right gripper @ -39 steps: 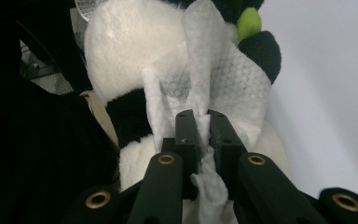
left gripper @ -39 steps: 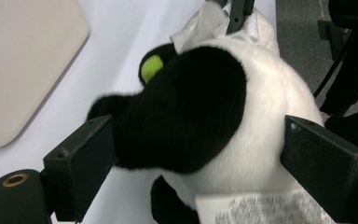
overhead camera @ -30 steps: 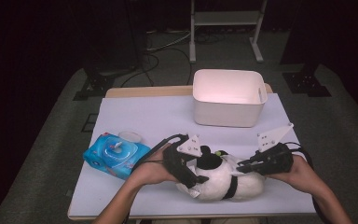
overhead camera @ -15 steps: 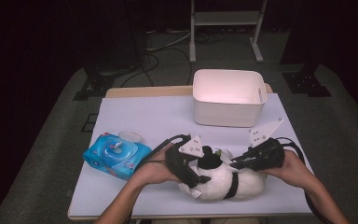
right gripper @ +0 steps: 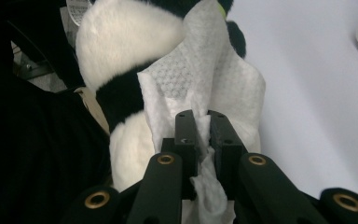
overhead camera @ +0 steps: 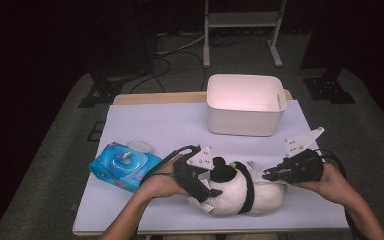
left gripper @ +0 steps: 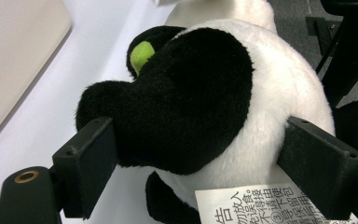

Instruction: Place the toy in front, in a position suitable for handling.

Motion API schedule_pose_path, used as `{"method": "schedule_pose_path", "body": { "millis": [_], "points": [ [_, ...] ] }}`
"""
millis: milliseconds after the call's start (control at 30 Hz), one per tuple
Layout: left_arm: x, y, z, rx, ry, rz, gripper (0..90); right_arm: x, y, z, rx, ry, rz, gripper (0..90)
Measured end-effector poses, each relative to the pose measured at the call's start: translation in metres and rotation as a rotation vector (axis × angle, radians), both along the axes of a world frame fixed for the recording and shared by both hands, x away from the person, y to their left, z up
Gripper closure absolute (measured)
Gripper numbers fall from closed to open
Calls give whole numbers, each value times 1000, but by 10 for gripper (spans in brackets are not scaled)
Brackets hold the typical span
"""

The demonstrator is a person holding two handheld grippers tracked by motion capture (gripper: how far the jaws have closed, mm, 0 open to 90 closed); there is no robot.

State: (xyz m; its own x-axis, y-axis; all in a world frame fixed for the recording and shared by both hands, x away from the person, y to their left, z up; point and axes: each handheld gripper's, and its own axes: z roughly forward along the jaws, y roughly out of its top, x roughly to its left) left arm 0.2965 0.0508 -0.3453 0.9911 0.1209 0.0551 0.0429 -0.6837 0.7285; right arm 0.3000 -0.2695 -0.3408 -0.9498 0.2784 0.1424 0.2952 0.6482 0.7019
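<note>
A black-and-white plush panda [overhead camera: 240, 192] lies on its side near the table's front edge. My left gripper [overhead camera: 200, 177] is shut on the panda's head [left gripper: 200, 102], one jaw on each side of it; a printed tag [left gripper: 256, 205] hangs below. My right gripper [overhead camera: 272, 175] is shut on a white wet wipe [right gripper: 205, 88], which lies draped against the panda's body [right gripper: 126, 37]. The wipe [overhead camera: 255, 167] shows as a pale patch on the panda's far side in the high view.
A blue pack of wet wipes [overhead camera: 124, 166] lies at the front left, its round lid flipped open. A white bin [overhead camera: 245, 104] stands at the back right on the white table cover [overhead camera: 155, 125]. A metal stand [overhead camera: 240, 20] is on the floor beyond.
My right gripper has shifted left with the wipe, closer in against the panda's body. The left gripper and the panda's head have stayed put.
</note>
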Motion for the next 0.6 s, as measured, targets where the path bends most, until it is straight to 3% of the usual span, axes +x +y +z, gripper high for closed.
{"method": "schedule_pose_path", "body": {
  "millis": [400, 600],
  "points": [
    [1, -2, 1, -4, -4, 1, 142, -12, -40, -17, 40, 23, -74, 825],
    [2, -4, 0, -11, -10, -14, 143, -10, -33, -13, 64, 7, -58, 825]
  ]
}}
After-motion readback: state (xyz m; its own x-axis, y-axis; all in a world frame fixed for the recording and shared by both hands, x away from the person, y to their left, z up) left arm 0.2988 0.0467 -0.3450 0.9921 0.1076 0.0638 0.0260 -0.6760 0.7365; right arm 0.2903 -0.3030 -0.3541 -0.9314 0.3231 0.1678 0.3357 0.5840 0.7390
